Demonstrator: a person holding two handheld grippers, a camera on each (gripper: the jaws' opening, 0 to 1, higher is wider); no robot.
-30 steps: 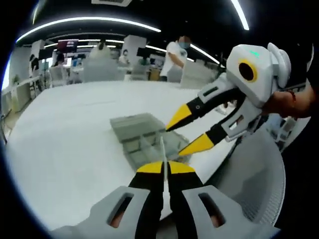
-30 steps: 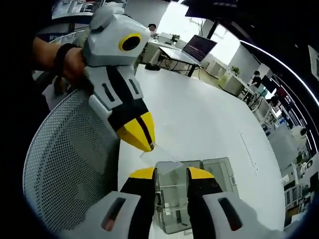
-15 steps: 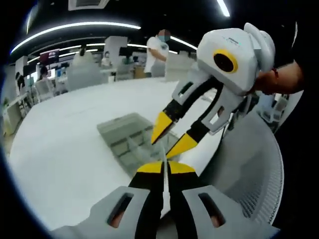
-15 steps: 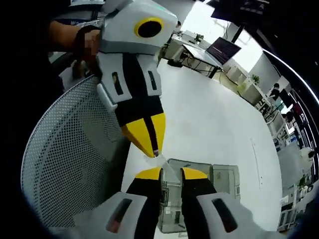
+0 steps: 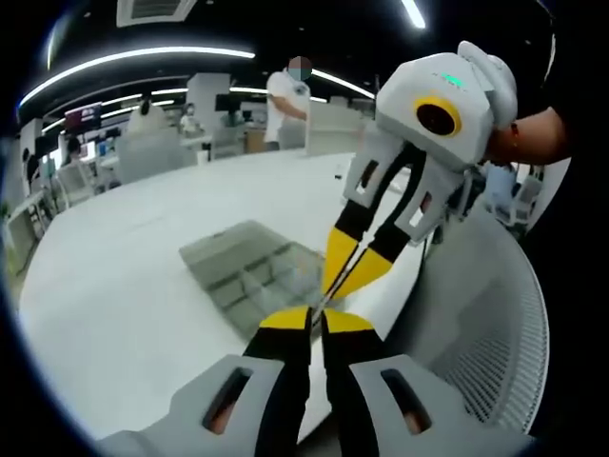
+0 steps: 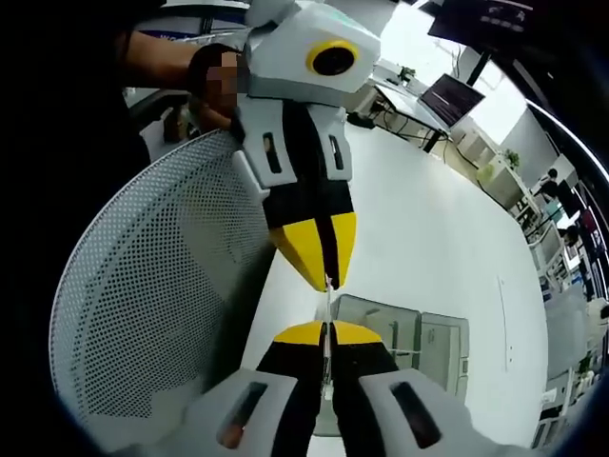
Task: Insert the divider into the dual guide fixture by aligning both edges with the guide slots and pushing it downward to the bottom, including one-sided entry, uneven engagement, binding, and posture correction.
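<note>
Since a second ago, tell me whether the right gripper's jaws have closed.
Yes. The right gripper was open above the clear plastic fixture; now shut on the divider.

left gripper [image 5: 317,321]: light grey shell, black jaws with yellow tips, slotted cut-outs | right gripper [image 6: 325,333]: same grey, black and yellow build, green light on top of its housing | right hand [image 5: 533,141]: red band at wrist | left hand [image 6: 205,81]: dark wristband
</note>
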